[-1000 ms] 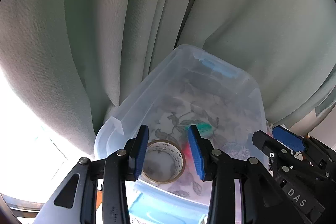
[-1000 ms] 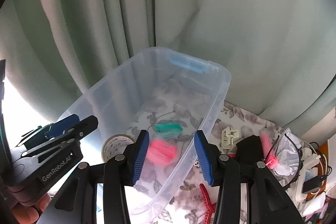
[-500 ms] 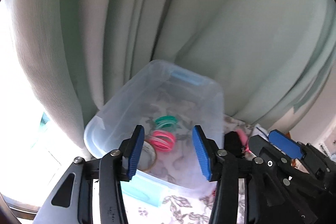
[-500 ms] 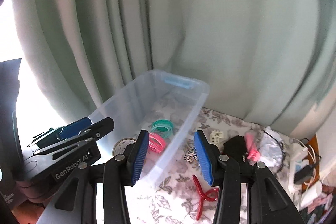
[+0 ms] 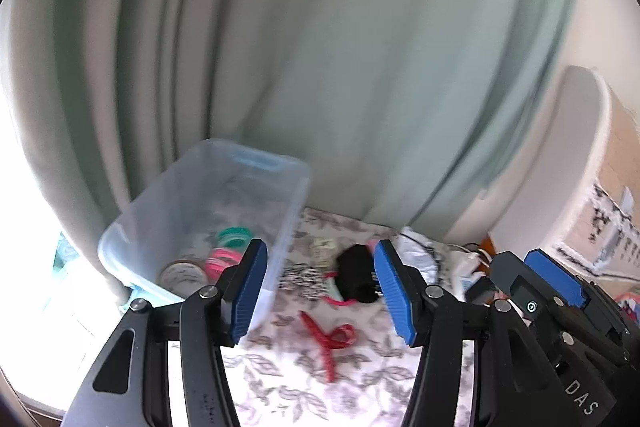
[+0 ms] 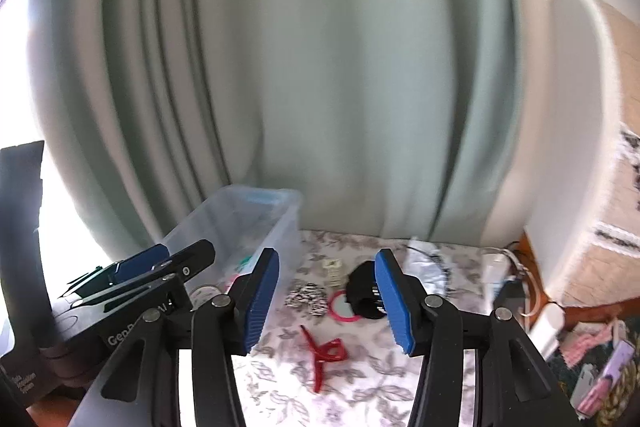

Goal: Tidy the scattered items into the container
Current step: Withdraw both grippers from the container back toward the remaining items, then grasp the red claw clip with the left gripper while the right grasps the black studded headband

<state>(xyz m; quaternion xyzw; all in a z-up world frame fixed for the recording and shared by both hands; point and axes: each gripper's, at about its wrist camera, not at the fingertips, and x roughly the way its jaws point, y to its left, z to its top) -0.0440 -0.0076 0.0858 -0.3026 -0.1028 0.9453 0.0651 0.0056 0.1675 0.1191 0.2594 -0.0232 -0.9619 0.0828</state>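
Pale green curtains hang behind a counter (image 6: 360, 391) draped in grey floral cloth. At ten o'clock in the left wrist view stands the clear plastic storage bin with blue handles (image 5: 280, 227), already holding a green coil (image 5: 234, 235), a pink coil (image 5: 220, 259) and a roll of tape (image 5: 182, 273).

Scattered outside it lie a red plastic hair claw clip (image 6: 322, 351) at six o'clock, a zebra-print scrunchie (image 6: 306, 295), a pink-rimmed round mirror (image 6: 344, 305), a black comb clip (image 6: 364, 289) and a small cream clasp (image 6: 334, 269).

Both the left claw (image 5: 318, 293) and right claw (image 6: 327, 301) are spread wide, holding nothing.

Risks, as I judge them: the thin red clip may skid on the loose cloth, the cloth could bunch into the grip, and the two claws, close together, could collide.
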